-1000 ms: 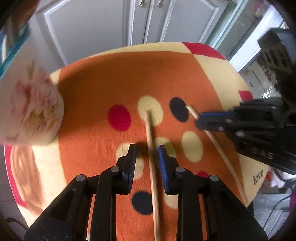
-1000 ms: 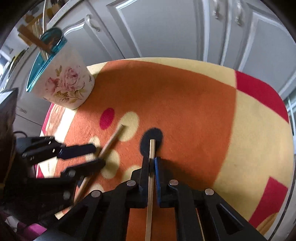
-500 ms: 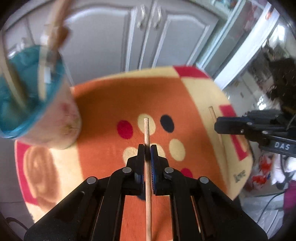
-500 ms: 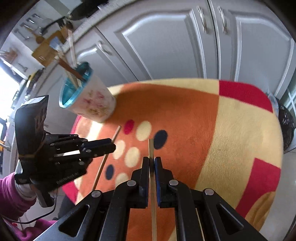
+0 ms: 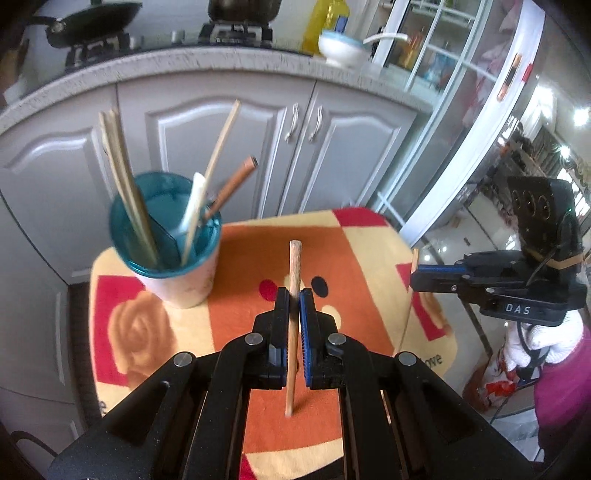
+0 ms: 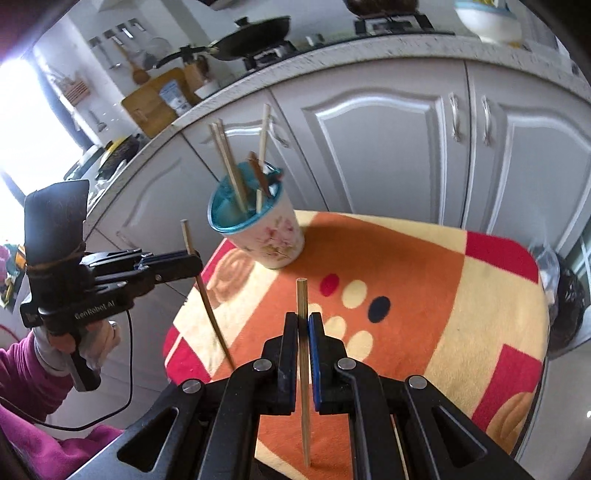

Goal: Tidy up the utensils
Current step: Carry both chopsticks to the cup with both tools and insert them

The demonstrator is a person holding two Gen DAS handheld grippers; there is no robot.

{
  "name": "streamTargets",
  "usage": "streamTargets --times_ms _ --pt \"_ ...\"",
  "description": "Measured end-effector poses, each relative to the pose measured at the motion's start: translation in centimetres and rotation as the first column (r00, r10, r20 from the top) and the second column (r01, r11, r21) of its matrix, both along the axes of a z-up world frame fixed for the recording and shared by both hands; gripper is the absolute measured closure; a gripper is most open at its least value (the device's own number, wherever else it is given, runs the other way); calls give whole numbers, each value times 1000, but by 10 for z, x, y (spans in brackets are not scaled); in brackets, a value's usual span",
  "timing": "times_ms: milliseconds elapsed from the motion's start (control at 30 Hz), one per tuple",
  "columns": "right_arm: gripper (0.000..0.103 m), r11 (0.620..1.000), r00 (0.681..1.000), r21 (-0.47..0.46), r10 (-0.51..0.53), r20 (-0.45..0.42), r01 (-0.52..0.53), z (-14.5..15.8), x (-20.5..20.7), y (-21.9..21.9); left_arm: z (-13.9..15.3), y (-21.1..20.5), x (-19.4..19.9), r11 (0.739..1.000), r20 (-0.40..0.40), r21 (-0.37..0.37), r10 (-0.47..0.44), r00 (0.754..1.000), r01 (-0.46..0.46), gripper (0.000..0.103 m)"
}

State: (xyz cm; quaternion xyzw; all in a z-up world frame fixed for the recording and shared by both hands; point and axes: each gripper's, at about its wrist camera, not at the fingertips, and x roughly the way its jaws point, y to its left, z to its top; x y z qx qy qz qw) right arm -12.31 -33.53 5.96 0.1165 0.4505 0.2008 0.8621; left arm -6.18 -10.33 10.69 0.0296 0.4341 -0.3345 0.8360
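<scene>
My left gripper (image 5: 294, 295) is shut on a wooden chopstick (image 5: 293, 280), which hangs upright above the orange patterned cloth (image 5: 351, 258). My right gripper (image 6: 303, 320) is shut on a second, paler chopstick (image 6: 303, 365), also lifted off the cloth. Each gripper shows in the other's view: the right gripper (image 5: 419, 275) at the right, the left gripper (image 6: 192, 260) at the left, each with its stick. A floral cup with a teal rim (image 5: 173, 258) stands at the table's back left, holding several chopsticks and a white spoon (image 5: 192, 206). The cup (image 6: 258, 229) lies ahead of both grippers.
White cabinet doors (image 5: 229, 140) stand close behind the small table. A countertop above carries a black pan (image 6: 255, 33) and a bowl (image 5: 340, 44). A person's magenta sleeve (image 6: 33, 373) is at the left. A black bag (image 6: 569, 302) sits beyond the table's right edge.
My left gripper closed on its chopstick, which lay on the cloth a second ago. Both grippers then rose with their sticks, and the cup and countertop came into view.
</scene>
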Motion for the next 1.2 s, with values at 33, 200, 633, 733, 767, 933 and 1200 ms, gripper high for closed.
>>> streamTargets --times_ms 33,200,633,733,767,933,1200 --pt "98 1000 1000 -4 6 11 -6 5 -2 3 6 4 -1 1000 9 -6 4 1000 -4 99" --pt "98 999 998 -15 30 58 -30 26 -4 14 35 25 1 999 42 -40 38 998 -36 99" --pt "98 992 966 -40 124 227 -118 116 37 60 129 75 34 983 204 -98 173 964 -156 99" --pt "98 988 954 -53 153 258 -144 139 51 74 138 82 47 979 227 -92 199 953 -182 99" --pt "98 987 949 -61 162 270 -151 147 58 79 141 84 53 978 236 -86 207 950 -192 99" --pt "98 987 941 -76 160 300 -143 167 85 97 132 87 77 972 240 -48 236 942 -231 99" --pt "98 990 956 -72 133 261 -118 146 135 112 87 78 106 965 186 3 258 948 -264 99"
